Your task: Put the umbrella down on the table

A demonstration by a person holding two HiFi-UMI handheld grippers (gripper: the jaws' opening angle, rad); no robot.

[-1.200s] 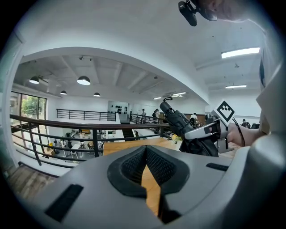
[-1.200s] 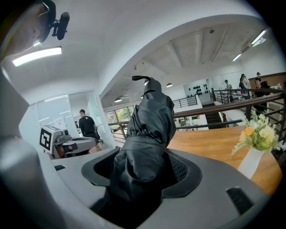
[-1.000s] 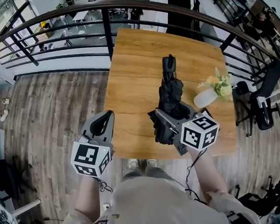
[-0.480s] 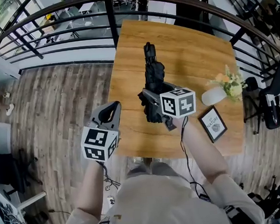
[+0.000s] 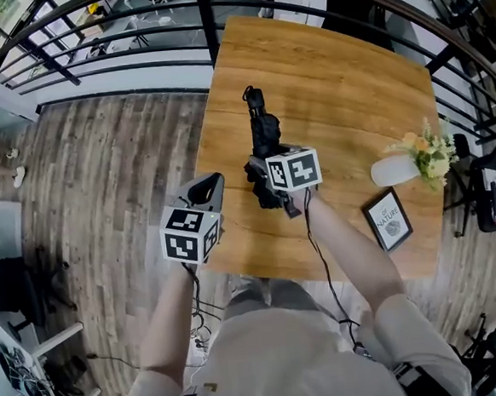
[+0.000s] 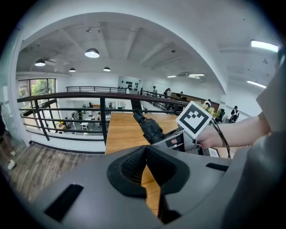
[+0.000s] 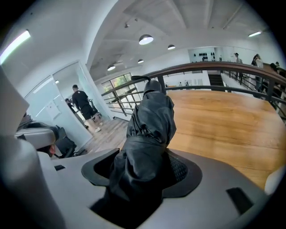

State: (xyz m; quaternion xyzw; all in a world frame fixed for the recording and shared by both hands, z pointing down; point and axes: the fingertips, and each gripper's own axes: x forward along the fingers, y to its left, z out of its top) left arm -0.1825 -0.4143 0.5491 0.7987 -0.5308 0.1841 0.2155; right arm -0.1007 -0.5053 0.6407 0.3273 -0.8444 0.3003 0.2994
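Observation:
A folded black umbrella (image 5: 265, 130) is clamped in my right gripper (image 5: 268, 179), which is shut on its lower part over the left half of the wooden table (image 5: 341, 83). In the right gripper view the umbrella (image 7: 149, 129) fills the gap between the jaws and points away toward the railing. Seen from the left gripper view, the umbrella (image 6: 149, 127) slants upward above the tabletop. My left gripper (image 5: 210, 187) hangs at the table's near left edge, its jaws shut on nothing (image 6: 145, 166).
A white vase with flowers (image 5: 414, 159) and a small framed picture (image 5: 387, 219) stand at the table's right side. A dark metal railing (image 5: 133, 41) curves round the far and right sides. A person (image 7: 83, 106) stands far off to the left.
My right gripper has carried the umbrella leftward across the table, away from the vase. The left gripper has kept its place by the near left edge, still shut.

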